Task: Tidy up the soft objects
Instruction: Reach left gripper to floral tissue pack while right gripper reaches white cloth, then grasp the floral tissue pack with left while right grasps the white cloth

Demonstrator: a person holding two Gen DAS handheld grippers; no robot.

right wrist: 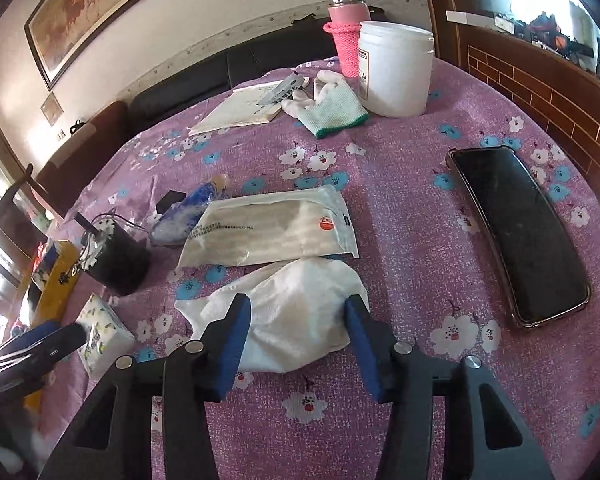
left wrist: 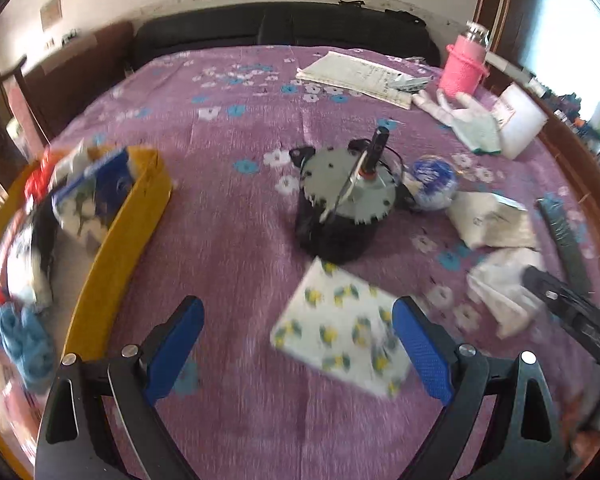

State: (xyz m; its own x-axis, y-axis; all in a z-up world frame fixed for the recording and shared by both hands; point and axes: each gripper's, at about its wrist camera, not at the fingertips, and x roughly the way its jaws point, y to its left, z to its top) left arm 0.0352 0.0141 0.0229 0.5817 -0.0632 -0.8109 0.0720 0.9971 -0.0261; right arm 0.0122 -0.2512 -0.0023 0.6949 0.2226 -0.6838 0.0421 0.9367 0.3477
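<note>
Straddling the crumpled white cloth, the right gripper pinches its sides.

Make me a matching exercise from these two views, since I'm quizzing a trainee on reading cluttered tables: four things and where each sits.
Things:
1. white cloth
2. phone
3. tissue pack
4. work glove

Places:
A. beside the white tub
B. alone at the right of the right wrist view
C. between the right gripper fingers
D. ahead of the open left gripper

Pairs: 1-C, 2-B, 3-D, 4-A
</note>
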